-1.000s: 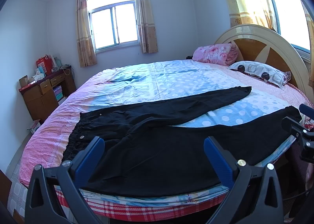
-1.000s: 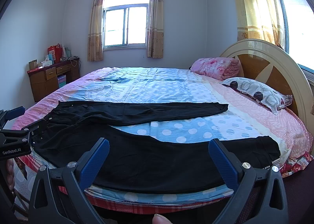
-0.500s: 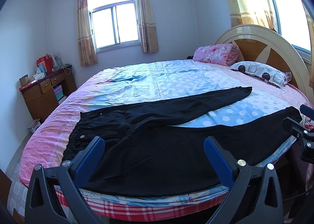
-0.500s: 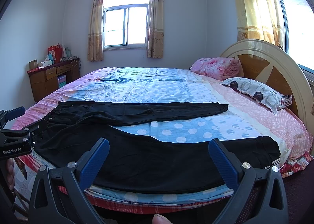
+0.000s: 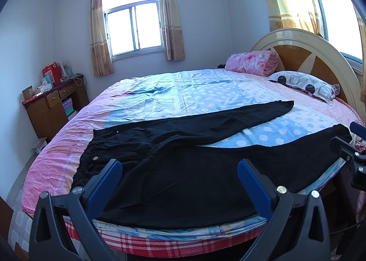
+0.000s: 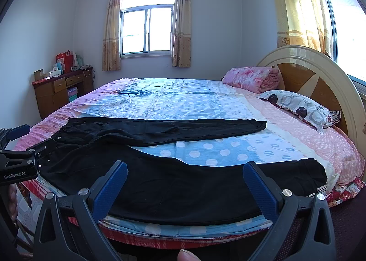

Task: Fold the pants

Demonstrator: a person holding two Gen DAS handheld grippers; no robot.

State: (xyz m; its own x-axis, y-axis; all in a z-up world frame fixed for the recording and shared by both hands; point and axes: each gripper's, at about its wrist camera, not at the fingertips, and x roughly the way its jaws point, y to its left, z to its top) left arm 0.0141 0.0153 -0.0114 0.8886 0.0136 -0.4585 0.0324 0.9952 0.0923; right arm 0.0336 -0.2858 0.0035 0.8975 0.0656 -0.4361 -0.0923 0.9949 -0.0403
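Note:
Black pants [image 5: 183, 169] [image 6: 183, 183] lie flat on the round bed [image 5: 173, 96] [image 6: 183, 103], waistband at the left and both legs spread apart toward the right. The near leg runs along the bed's front edge. My left gripper [image 5: 179, 176] hovers open above the near leg close to the waist, with blue pads wide apart. Over the near leg's lower half my right gripper [image 6: 185, 178] is open too. Each gripper shows at the edge of the other's view: the right one [image 5: 352, 146] by the near cuff, the left one [image 6: 20, 144] by the waistband.
A folded pink blanket [image 5: 251, 64] and a patterned pillow [image 5: 304, 85] rest near the curved headboard [image 5: 320, 55] at the right. A wooden desk [image 5: 52, 105] with boxes stands at the left wall. A fingertip [image 6: 186, 255] shows at the bottom edge.

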